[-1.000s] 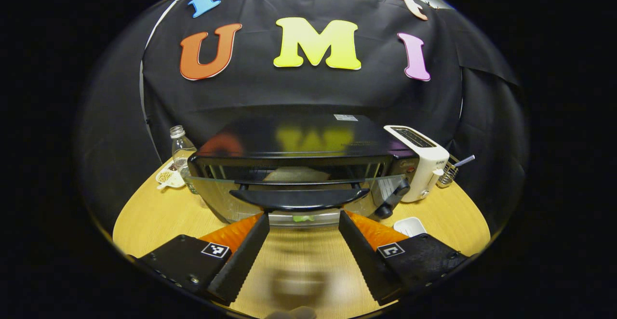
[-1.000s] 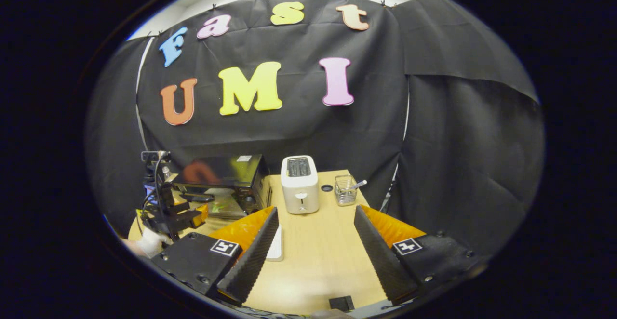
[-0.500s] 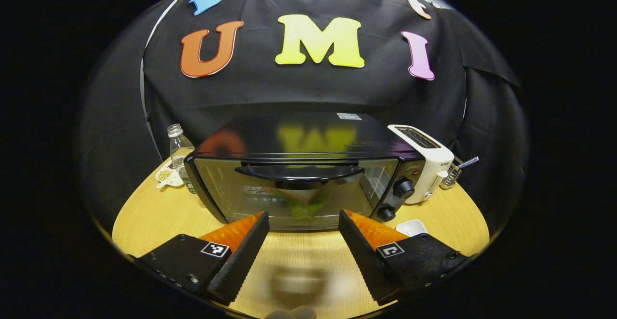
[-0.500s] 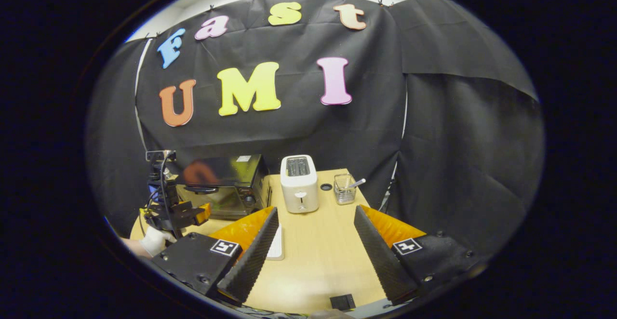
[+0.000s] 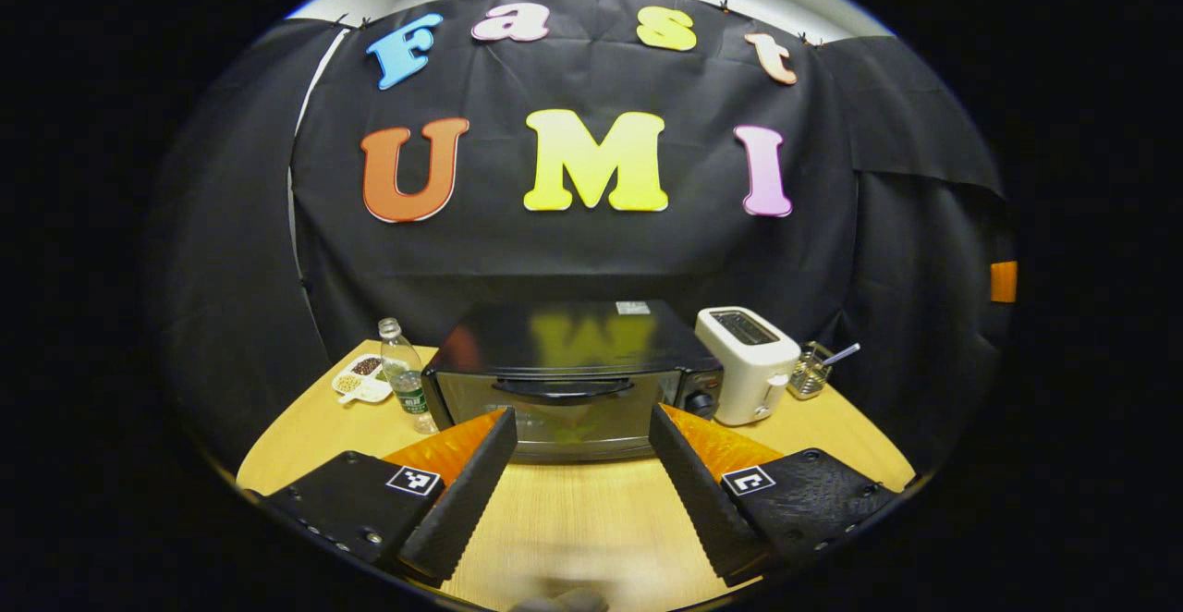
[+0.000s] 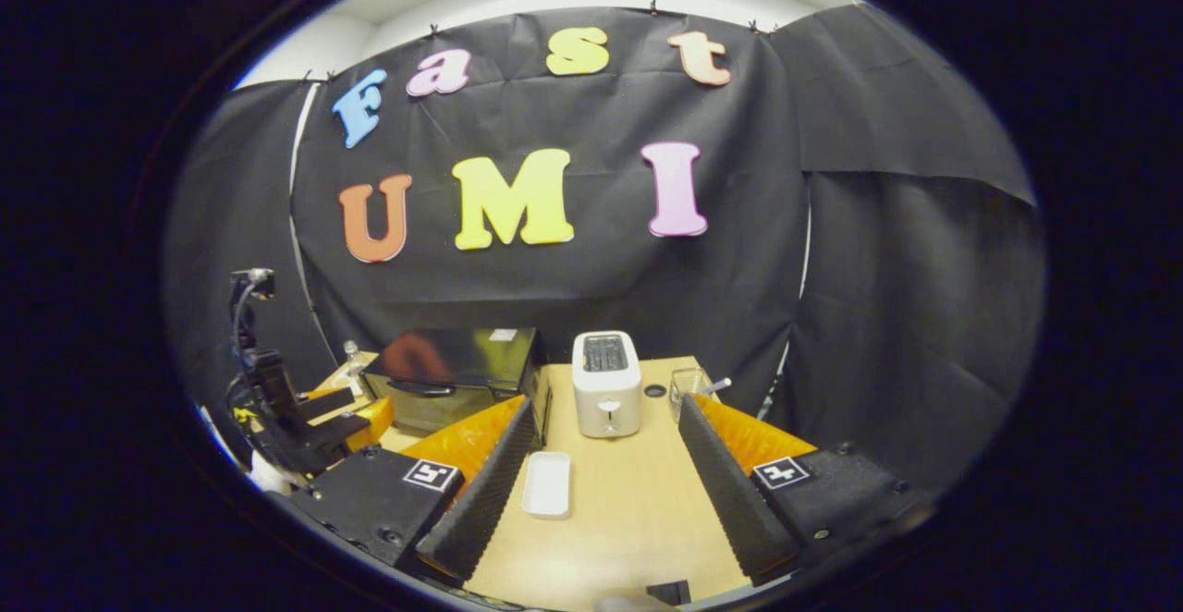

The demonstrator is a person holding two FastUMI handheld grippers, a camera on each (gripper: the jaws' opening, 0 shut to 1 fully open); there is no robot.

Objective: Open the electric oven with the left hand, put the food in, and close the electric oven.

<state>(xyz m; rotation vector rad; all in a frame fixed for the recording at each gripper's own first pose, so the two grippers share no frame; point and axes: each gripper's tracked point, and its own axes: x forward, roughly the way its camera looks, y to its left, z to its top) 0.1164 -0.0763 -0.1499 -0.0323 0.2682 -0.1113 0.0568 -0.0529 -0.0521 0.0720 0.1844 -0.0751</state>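
The black electric oven [image 5: 573, 353] stands mid-table with its glass door shut and the handle [image 5: 562, 389] up along the top edge. A faint green shape shows behind the glass. My left gripper [image 5: 580, 420] hovers open in front of the oven, some way back from it, holding nothing. In the right gripper view the oven [image 6: 453, 373] sits at the left, and the left gripper [image 6: 347, 416] hangs before it in a gloved hand. My right gripper [image 6: 607, 409] is open and empty over the table's right part, facing a white toaster [image 6: 605, 395].
The toaster [image 5: 749, 362] stands right of the oven, with a wire basket [image 5: 813, 372] beyond it. A clear bottle [image 5: 404, 376] and a dish of beans [image 5: 360, 378] sit left of the oven. An empty white tray [image 6: 547, 484] lies on the wooden table [image 6: 628, 510].
The oven door swung up from half open to shut. My left gripper then drew back from the oven, which looks smaller now. The right gripper also pulled back a little.
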